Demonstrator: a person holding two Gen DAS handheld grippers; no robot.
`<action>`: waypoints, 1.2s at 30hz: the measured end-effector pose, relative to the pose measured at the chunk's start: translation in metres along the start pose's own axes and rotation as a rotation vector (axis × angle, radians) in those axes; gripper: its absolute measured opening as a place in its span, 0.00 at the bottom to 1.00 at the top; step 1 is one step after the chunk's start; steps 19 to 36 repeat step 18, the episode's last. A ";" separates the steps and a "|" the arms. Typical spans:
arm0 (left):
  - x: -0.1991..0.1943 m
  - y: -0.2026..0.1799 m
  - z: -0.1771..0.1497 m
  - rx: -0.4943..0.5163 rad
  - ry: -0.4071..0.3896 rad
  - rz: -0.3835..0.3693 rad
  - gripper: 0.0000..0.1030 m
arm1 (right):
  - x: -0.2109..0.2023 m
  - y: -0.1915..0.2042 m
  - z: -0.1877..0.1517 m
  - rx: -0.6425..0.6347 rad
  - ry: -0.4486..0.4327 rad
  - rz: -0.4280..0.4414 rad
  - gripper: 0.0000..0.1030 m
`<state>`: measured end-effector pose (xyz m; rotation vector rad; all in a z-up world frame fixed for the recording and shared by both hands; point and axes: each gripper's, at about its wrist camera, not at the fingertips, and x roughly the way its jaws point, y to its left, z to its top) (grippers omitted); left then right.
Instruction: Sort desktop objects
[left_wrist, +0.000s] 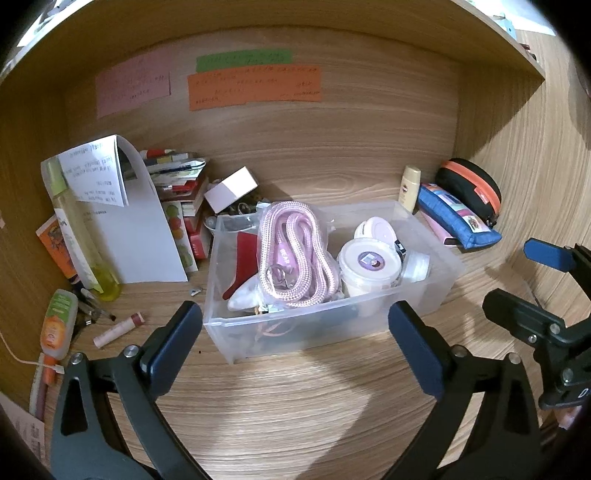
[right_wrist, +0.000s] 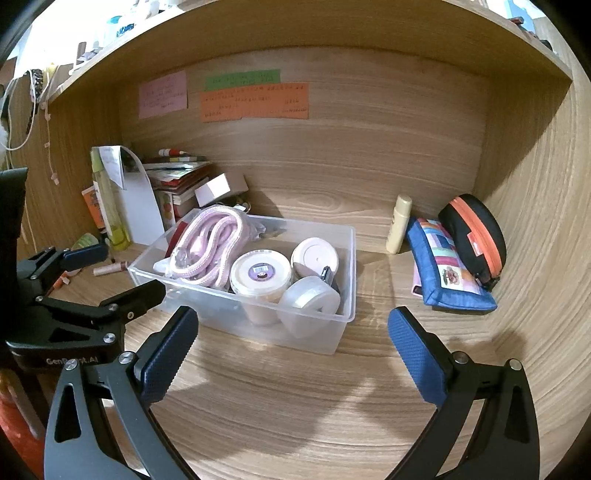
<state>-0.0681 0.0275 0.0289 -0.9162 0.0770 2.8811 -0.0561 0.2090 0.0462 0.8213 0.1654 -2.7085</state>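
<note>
Tongs both empty & spread wide: left tongs (left_wrist: 295, 343) hover just short of the clear bin (left_wrist: 424, 295), right tongs (right_wrist: 291, 347) likewise, w/ the bin straight ahead and its near wall between the two pairs. No earlier pic, so only the state counts: nothing between either set of pads.

Bin already holds a pink rope (left_wrist: 295, 254), a round tub w/ purple label (left_wrist: 369, 262), a 2nd lidded tub (right_wrist: 314, 254), a clear lidded pot (right_wrist: 310, 299) and a red bit.

Step, by my read: between picks, choosing the next loose item. Candidates: left of left tongs, on the desk (left_wrist: 295, 406), lie a pink lip-balm tube (left_wrist: 118, 328), an orange-green bottle (left_wrist: 59, 325) and a tall yellow bottle (left_wrist: 85, 236). Ahead & right of right tongs sit a blue pencil pouch (right_wrist: 447, 273), a black case w/ orange zip (right_wrist: 476, 236) and a small cream bottle (right_wrist: 399, 225), all well apart from the bin.

Next move calls for: swing one pair over a loose item, line pads across its narrow side, close, lift, drop in bin. Balm tube is small & round, may roll.
</note>
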 end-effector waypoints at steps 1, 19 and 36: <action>0.000 0.001 0.000 -0.001 0.001 -0.004 0.99 | 0.000 0.000 0.000 -0.002 0.001 -0.001 1.00; -0.004 0.003 -0.001 -0.023 -0.013 -0.012 1.00 | -0.004 0.006 -0.002 -0.020 -0.001 -0.011 1.00; -0.004 0.003 -0.001 -0.023 -0.013 -0.012 1.00 | -0.004 0.006 -0.002 -0.020 -0.001 -0.011 1.00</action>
